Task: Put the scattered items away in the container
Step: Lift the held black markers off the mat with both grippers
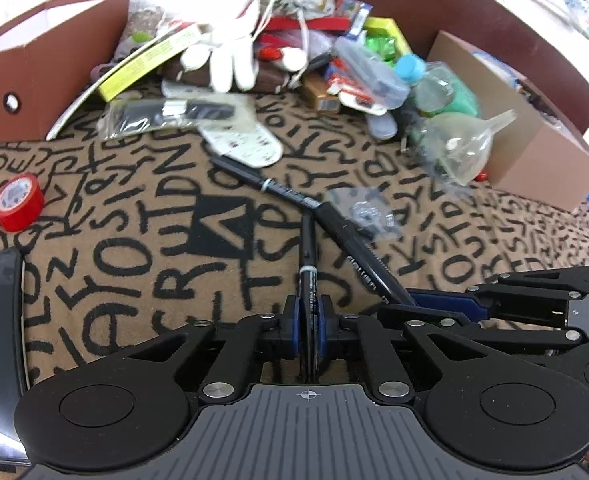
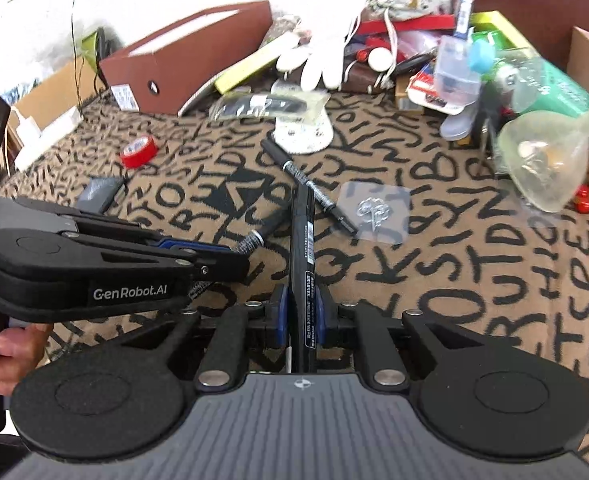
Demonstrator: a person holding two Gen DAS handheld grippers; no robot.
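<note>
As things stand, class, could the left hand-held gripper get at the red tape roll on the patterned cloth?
Probably not yet. The left hand-held gripper is shut on a black pen, so it has no free grip. The red tape roll lies in the open on bare cloth, with nothing blocking the way.

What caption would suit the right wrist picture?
Right gripper and left gripper each clamp a black pen above a letter-patterned blanket.

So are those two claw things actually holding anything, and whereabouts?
Yes. The left gripper pinches a thin black pen near its lower end; the right gripper clamps a thicker black pen low on its barrel.
</note>
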